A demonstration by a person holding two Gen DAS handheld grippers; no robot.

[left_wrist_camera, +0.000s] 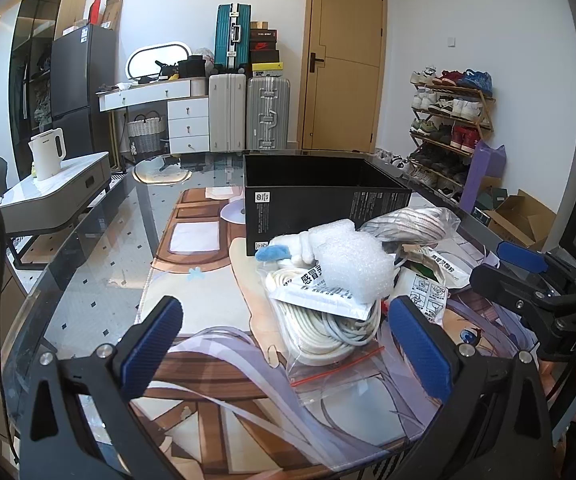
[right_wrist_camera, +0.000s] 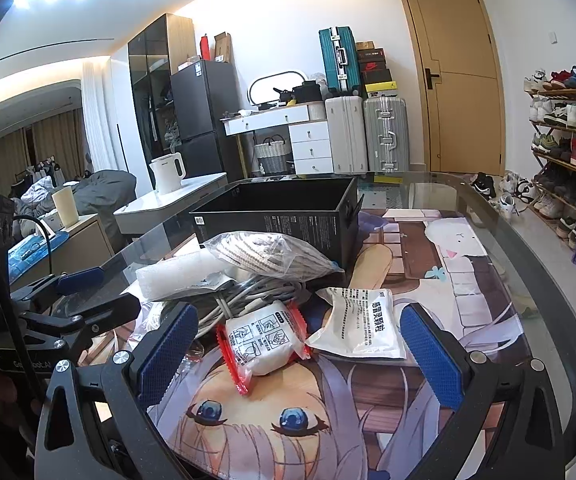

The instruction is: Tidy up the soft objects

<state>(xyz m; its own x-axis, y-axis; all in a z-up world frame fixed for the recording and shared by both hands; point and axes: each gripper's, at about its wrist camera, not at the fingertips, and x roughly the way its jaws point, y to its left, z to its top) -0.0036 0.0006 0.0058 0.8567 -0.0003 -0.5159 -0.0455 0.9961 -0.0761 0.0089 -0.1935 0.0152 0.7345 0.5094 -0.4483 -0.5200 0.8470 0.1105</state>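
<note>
A pile of soft things lies on the anime mat in front of an open black box (left_wrist_camera: 320,196) (right_wrist_camera: 288,212). It holds a white foam wrap (left_wrist_camera: 352,260) (right_wrist_camera: 175,272), a bagged coil of white cable (left_wrist_camera: 328,328), a clear bag of striped fabric (right_wrist_camera: 271,256) (left_wrist_camera: 412,220), a red-edged pack (right_wrist_camera: 263,344) and a white sachet (right_wrist_camera: 360,328). My left gripper (left_wrist_camera: 283,344) is open, its fingers on either side of the cable bag. My right gripper (right_wrist_camera: 300,348) is open around the red-edged pack and sachet.
The glass table (left_wrist_camera: 99,280) carries the printed mat (right_wrist_camera: 271,420). A shoe rack (left_wrist_camera: 448,128) stands to the right, suitcases (left_wrist_camera: 247,112) and a door behind. A side table with a white kettle (left_wrist_camera: 47,154) is at the left.
</note>
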